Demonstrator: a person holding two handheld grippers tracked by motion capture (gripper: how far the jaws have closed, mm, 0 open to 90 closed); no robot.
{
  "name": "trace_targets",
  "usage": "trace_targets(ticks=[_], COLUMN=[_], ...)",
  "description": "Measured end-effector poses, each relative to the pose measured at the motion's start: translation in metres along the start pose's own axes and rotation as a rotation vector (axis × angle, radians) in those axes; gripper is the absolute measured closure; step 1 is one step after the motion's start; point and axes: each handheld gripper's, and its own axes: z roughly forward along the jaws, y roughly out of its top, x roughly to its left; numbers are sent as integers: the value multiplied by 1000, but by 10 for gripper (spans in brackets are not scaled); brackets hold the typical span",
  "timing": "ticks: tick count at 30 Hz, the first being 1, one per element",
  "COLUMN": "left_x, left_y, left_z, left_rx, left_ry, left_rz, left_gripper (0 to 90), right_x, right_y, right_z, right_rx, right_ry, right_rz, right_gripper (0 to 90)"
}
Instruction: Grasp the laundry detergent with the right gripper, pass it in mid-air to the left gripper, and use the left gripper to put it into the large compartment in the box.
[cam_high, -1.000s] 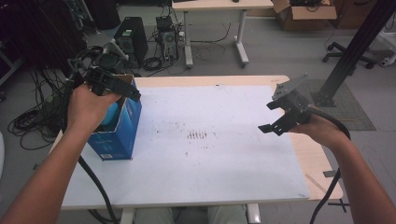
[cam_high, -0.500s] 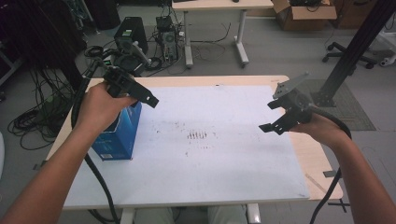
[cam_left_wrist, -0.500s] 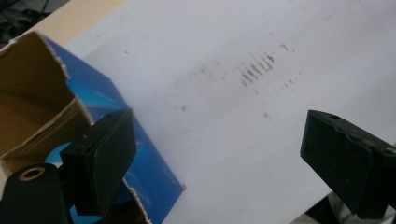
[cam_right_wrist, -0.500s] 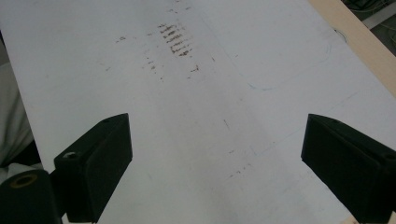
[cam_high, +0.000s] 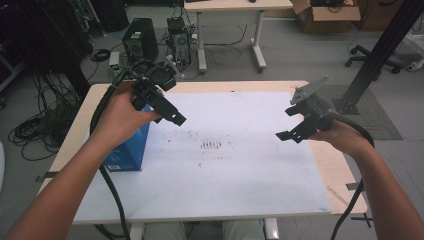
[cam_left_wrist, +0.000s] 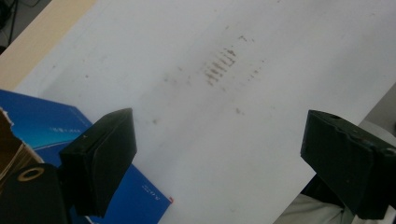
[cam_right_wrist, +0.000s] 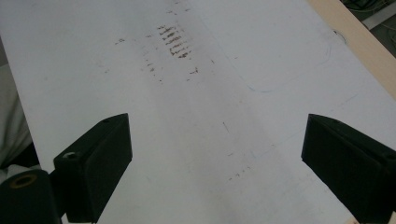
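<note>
Blue box (cam_high: 126, 150) stands upright at about nine o'clock on the worktop (cam_high: 225, 190), near its left edge, its long axis vertical and its torn-open top facing up; in the left gripper view its blue side (cam_left_wrist: 51, 130) shows just beside the left jaw. Above it hangs the left tool (cam_high: 167, 107), released and holding nothing, aimed toward the smudged centre at three o'clock. Over at three o'clock the right tool (cam_high: 295, 131) hovers, equally released and empty. I judge this a positioning step; next, a tool must drop onto the box and clench it.
</note>
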Motion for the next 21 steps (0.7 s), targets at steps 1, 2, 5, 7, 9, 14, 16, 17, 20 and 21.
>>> trace_targets(ticks=[1, 2, 5, 7, 9, 14, 16, 17, 20, 21], left_x=[-2, -3, -10, -14, -18, -26, -30, -31, -35, -37], left_y=[1, 2, 4, 6, 7, 11, 13, 13, 16, 17], left_z=[1, 1, 4, 7, 9, 16, 19, 20, 23, 25], left_rx=[2, 2, 7, 8, 10, 20, 25, 27, 27, 30], left_ry=[-4, -10, -36, -51, -66, -79, -91, -97, -110, -115], left_rz=[13, 20, 70, 101, 128, 193, 222, 232, 269, 277], left_gripper=[110, 110, 110, 108, 106, 106, 106, 106, 107, 107], right_x=[0, -1, -1, -1, -2, -2, -3, -3, -4, -4], right_y=[0, 1, 3, 4, 5, 8, 10, 10, 12, 13], right_z=[0, 0, 0, 1, 2, 4, 4, 4, 5, 5], right_rx=[0, 2, 2, 1, -1, 0, 1, 2, 2, 1], right_ry=[0, 0, 0, 1, 0, 2, 3, 3, 5, 5], right_rz=[-1, -1, -2, 0, 4, 2, 2, 4, 4, 6], right_gripper=[83, 83, 83, 83, 83, 83, 83, 83, 83, 82])
